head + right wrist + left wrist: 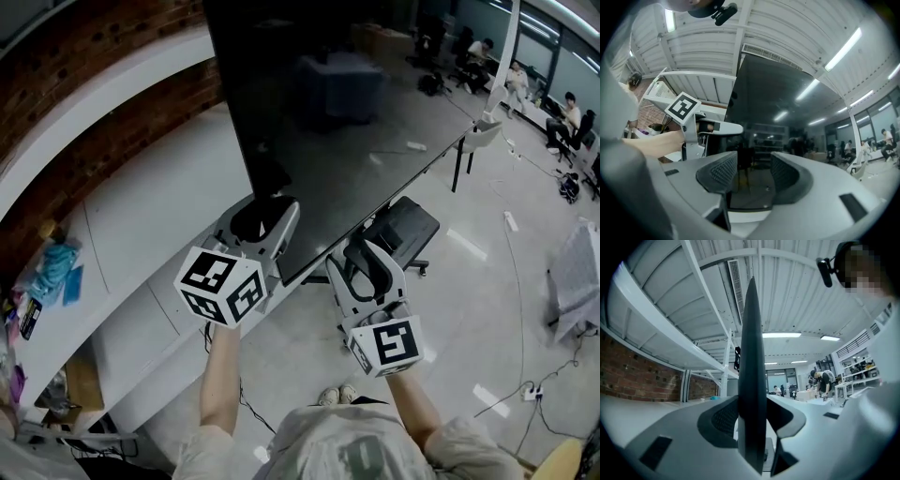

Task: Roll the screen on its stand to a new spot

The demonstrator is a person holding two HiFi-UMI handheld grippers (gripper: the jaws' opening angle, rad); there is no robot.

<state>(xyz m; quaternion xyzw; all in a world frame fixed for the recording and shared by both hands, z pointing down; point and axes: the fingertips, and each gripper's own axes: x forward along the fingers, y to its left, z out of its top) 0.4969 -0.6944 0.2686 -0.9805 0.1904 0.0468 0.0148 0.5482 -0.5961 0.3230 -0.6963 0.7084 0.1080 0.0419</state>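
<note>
The big dark screen [356, 122] leans across the middle of the head view, with part of its black stand [408, 230] showing under its lower edge. My left gripper [262, 220] straddles the screen's lower left edge. In the left gripper view that edge [752, 357] runs straight up between the two pads, which sit against it on both sides. My right gripper [367, 258] is just in front of the bottom edge, a little to the right. Its jaws stand open with nothing between them, and the glossy screen face [778, 103] fills the view ahead of them.
A long white cabinet [141, 216] runs along the brick wall on the left, close behind the screen. A white chair [478, 141] and seated people [567, 117] are at the far right. A power strip with cables [534, 392] lies on the floor. My shoes [336, 396] are below.
</note>
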